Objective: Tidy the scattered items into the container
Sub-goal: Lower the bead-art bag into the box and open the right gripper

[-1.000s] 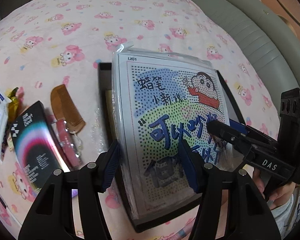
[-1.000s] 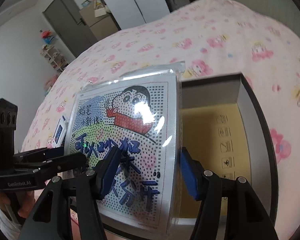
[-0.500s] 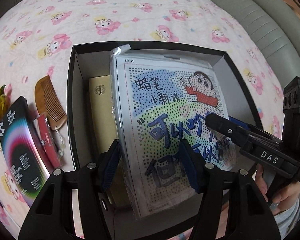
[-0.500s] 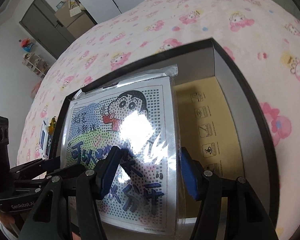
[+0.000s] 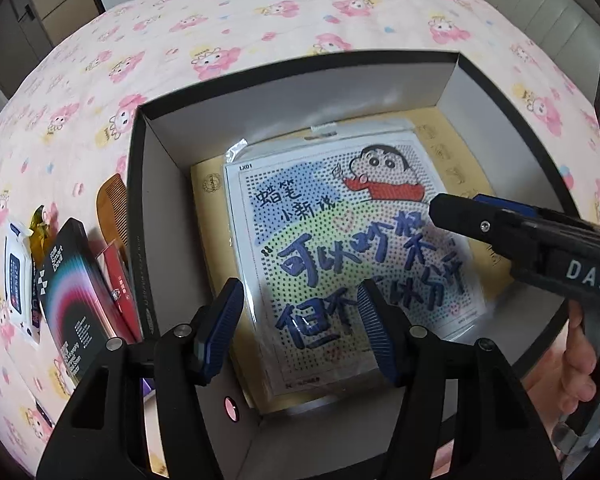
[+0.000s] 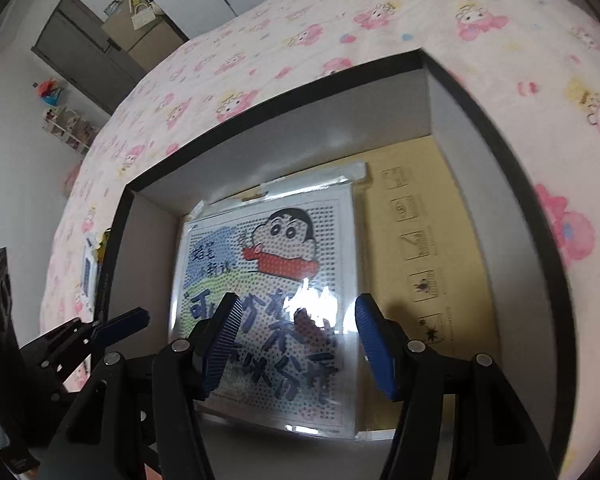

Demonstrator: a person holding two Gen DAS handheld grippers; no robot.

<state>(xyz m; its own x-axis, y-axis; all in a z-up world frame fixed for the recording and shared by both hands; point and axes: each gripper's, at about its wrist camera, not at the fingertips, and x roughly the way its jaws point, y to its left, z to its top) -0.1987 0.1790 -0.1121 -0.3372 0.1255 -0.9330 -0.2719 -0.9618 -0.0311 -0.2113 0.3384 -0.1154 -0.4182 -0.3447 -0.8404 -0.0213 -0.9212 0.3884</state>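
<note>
A cartoon bead-art packet [image 5: 340, 240] in a clear sleeve lies on the yellow floor of the black box [image 5: 140, 200], toward its left side [image 6: 276, 272]. My left gripper [image 5: 300, 320] hangs over the packet's near end, jaws half apart and pinching nothing; the packet is wider than the gap. In the right wrist view its tips [image 6: 120, 326] stand clear of the packet's left edge. My right gripper [image 6: 296, 332] is also open above the packet, with its right pad by the packet's right edge. From the left wrist view its tips [image 5: 460, 216] reach just over that edge.
Left of the box on the pink bedspread lie a wooden comb [image 5: 112, 204], a red item [image 5: 120, 280], a black Smart Devil carton [image 5: 68, 292], a white wipes pack [image 5: 18, 280] and a yellow-wrapped piece [image 5: 40, 228]. The box's right half [image 6: 440, 260] shows bare yellow floor. A hand [image 5: 572, 360] holds the right gripper.
The packet came down from a tilt above the box to its floor, and both grippers sank with it. The left gripper's tips, earlier overlapping the packet's left edge, now stand off it.
</note>
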